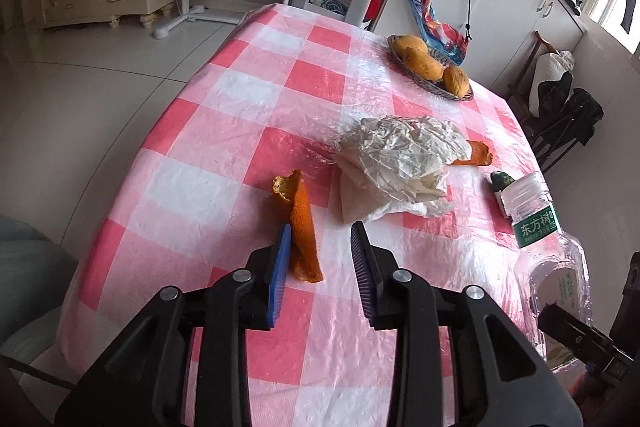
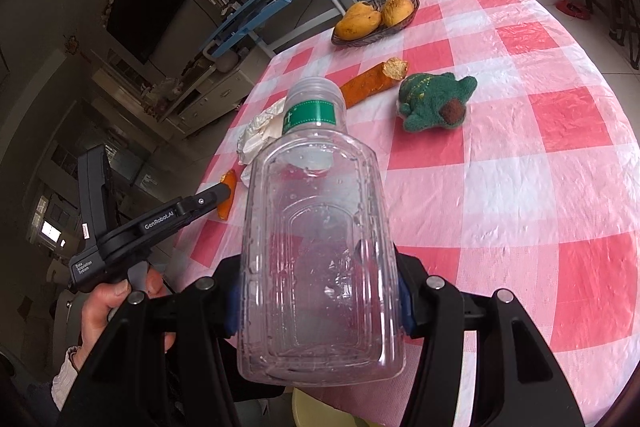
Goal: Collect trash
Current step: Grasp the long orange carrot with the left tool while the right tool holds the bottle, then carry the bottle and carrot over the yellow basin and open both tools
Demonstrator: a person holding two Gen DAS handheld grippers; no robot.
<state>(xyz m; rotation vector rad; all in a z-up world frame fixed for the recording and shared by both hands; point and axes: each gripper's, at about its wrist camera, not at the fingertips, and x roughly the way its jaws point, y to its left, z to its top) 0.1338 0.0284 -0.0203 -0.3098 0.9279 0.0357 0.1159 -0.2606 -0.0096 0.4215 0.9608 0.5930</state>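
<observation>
My right gripper (image 2: 318,291) is shut on an empty clear plastic bottle (image 2: 316,227) with a green label, held above the near table edge; the bottle also shows at the right of the left wrist view (image 1: 548,255). My left gripper (image 1: 320,235) is open just above the table, its fingers on either side of the near end of an orange peel strip (image 1: 302,227). A crumpled white tissue (image 1: 400,163) lies just beyond it. A second orange peel (image 1: 476,153) lies behind the tissue and shows clearly in the right wrist view (image 2: 372,81).
The table has a pink and white checked cloth (image 1: 240,131). A dish of mangoes (image 1: 430,65) stands at the far side. A green felt toy (image 2: 434,99) lies near the second peel. Chairs, a white stool and a blue desk stand beyond the table.
</observation>
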